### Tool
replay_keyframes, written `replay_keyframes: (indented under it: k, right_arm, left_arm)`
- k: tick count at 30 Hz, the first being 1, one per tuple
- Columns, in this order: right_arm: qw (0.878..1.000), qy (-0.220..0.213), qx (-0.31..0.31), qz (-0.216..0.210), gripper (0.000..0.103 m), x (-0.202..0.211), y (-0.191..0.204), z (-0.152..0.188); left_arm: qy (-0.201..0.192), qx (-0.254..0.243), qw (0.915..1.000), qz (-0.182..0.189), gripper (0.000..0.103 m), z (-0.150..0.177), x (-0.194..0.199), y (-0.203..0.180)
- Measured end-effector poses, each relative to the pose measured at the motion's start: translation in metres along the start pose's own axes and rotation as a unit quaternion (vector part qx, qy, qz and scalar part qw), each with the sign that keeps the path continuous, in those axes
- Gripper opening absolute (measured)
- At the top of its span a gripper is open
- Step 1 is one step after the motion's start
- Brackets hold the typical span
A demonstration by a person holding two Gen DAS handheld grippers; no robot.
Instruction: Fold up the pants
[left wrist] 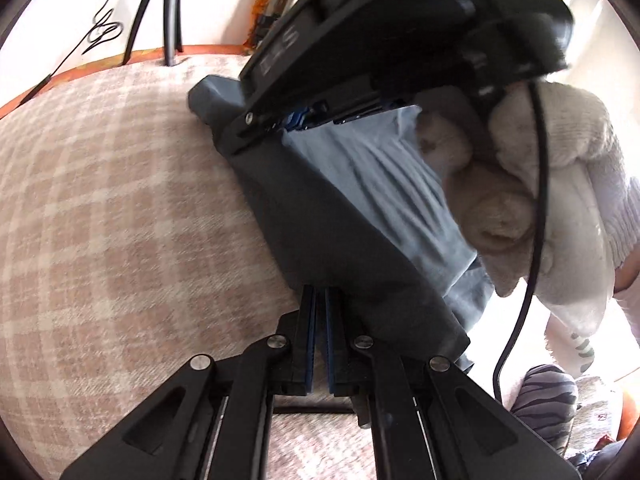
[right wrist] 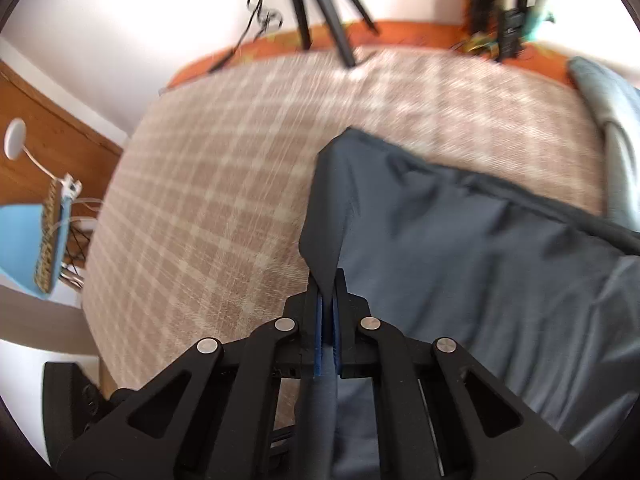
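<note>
The dark grey-blue pants (left wrist: pixel 320 216) hang in a taut band above the plaid bed cover (left wrist: pixel 120 200). My left gripper (left wrist: pixel 321 292) is shut on the near edge of the pants. My right gripper (left wrist: pixel 308 120) shows at the top of the left wrist view, shut on the far end of the same edge. In the right wrist view the right gripper (right wrist: pixel 328 280) is shut on a fold of the pants (right wrist: pixel 460 240), which spread to the right over the bed cover (right wrist: pixel 224 184).
A tripod (left wrist: pixel 168 8) and a cable stand at the bed's far edge, also in the right wrist view (right wrist: pixel 320 4). A gloved hand (left wrist: pixel 552 184) holds the right gripper. A blue woven basket (right wrist: pixel 36 244) sits left of the bed.
</note>
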State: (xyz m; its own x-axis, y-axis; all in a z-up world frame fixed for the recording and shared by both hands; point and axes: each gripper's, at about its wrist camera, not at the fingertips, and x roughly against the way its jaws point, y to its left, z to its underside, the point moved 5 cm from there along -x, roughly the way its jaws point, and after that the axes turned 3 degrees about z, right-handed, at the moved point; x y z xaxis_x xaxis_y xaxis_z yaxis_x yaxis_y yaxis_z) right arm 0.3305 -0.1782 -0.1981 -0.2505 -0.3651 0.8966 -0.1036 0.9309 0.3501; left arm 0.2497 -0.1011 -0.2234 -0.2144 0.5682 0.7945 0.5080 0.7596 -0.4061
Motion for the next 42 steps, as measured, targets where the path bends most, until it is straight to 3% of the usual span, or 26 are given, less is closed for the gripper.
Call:
replay_keyframes:
  k: [8, 16, 20, 22, 27, 29, 31, 35, 42]
  right_arm:
    - [0.997, -0.054, -0.048, -0.024, 0.004, 0.066, -0.078, 0.006]
    - [0.989, -0.092, -0.118, -0.015, 0.004, 0.132, -0.209, 0.043]
    - [0.976, -0.125, -0.176, -0.012, 0.003, 0.159, -0.275, 0.062]
    - [0.973, -0.129, -0.190, -0.032, 0.003, 0.157, -0.295, 0.068]
    - [0.973, -0.116, -0.169, -0.108, 0.004, 0.141, -0.285, 0.088]
    - [0.971, -0.100, -0.160, -0.147, 0.018, 0.129, -0.270, 0.099]
    - [0.974, -0.083, -0.149, -0.150, 0.050, 0.114, -0.252, 0.111]
    - [0.975, -0.054, -0.125, -0.176, 0.052, 0.090, -0.221, 0.122]
    - [0.978, -0.035, -0.122, -0.168, 0.060, 0.064, -0.205, 0.122]
  left_arm:
    - [-0.004, -0.048, 0.9985, 0.027, 0.002, -0.041, -0.021, -0.054]
    - [-0.001, -0.109, 0.9933, 0.039, 0.002, -0.073, -0.049, -0.108]
    - [0.001, -0.134, 0.9905, 0.032, 0.002, -0.081, -0.063, -0.121]
    - [0.008, -0.132, 0.9906, 0.037, 0.002, -0.085, -0.077, -0.125]
    - [0.006, -0.122, 0.9915, 0.047, 0.002, -0.086, -0.075, -0.122]
    - [0.010, -0.117, 0.9924, 0.037, 0.002, -0.084, -0.080, -0.118]
    - [0.015, -0.110, 0.9932, 0.034, 0.002, -0.082, -0.078, -0.111]
    - [0.008, -0.103, 0.9942, 0.028, 0.002, -0.082, -0.068, -0.102]
    - [-0.023, -0.076, 0.9968, 0.007, 0.002, -0.084, -0.031, -0.072]
